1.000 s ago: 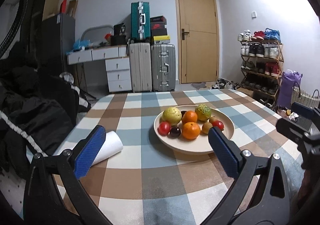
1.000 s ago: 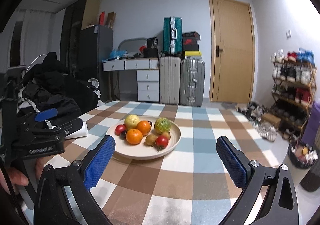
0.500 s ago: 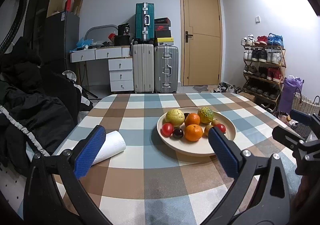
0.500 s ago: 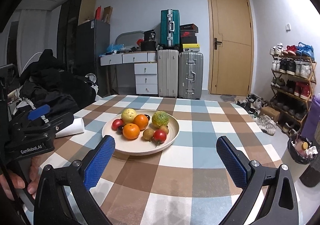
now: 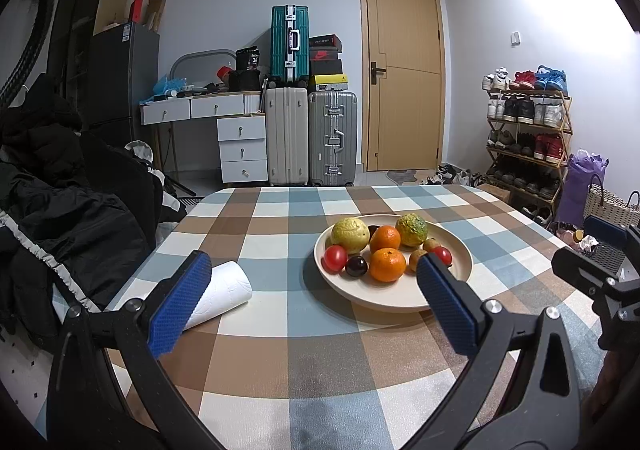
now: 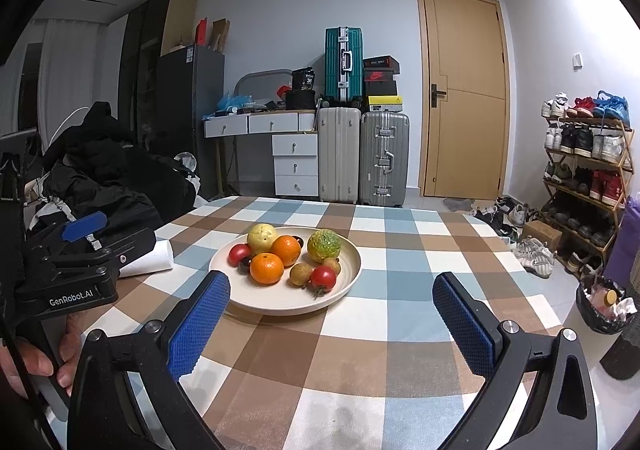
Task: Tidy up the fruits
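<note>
A cream plate [image 5: 460, 250] [image 6: 348, 250] sits on the checked tablecloth and holds several fruits: two oranges [image 5: 387, 264] [image 6: 267, 268], a yellow fruit [image 5: 350, 235] [image 6: 261, 238], a green-orange fruit [image 5: 411, 229] [image 6: 324, 245], two red tomatoes [image 5: 335, 258] [image 6: 323, 277], a dark plum [image 5: 356, 266] and small brown fruits [image 6: 301, 274]. My left gripper [image 5: 316, 306] is open and empty, short of the plate. My right gripper [image 6: 332, 326] is open and empty, in front of the plate's near rim.
A white paper roll [image 5: 218, 300] [image 6: 148, 260] lies on the table left of the plate. The other gripper shows at each view's edge [image 5: 600, 274] [image 6: 76, 266]. Dark clothes lie left; suitcases, a desk, a door and a shoe rack stand behind.
Both views have tilted up slightly, and the plate sits lower and a little closer in each frame. Both grippers stay open and empty.
</note>
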Action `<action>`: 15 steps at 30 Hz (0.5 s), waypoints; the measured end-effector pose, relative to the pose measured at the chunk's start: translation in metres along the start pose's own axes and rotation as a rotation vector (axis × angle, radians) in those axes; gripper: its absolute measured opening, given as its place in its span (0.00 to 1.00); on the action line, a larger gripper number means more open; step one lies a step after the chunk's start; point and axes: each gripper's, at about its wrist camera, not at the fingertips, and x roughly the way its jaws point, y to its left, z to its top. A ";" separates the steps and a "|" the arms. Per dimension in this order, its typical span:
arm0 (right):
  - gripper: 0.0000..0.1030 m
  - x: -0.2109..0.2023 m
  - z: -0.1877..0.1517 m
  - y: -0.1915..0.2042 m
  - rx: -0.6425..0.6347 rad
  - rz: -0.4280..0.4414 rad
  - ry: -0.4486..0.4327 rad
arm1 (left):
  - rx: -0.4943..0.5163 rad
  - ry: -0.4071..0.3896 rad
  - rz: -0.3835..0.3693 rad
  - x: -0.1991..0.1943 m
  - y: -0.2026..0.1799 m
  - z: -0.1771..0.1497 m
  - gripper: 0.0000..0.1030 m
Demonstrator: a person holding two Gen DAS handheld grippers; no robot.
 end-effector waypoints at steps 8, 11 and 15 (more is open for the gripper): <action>1.00 0.001 0.000 0.001 0.000 0.000 -0.002 | -0.001 -0.002 -0.001 0.002 -0.001 -0.001 0.99; 1.00 0.000 0.001 0.001 0.000 0.000 -0.004 | 0.001 0.000 0.000 0.001 0.000 0.000 0.99; 1.00 0.000 0.001 0.001 0.000 0.000 -0.005 | 0.000 0.000 0.000 0.000 0.000 0.000 0.99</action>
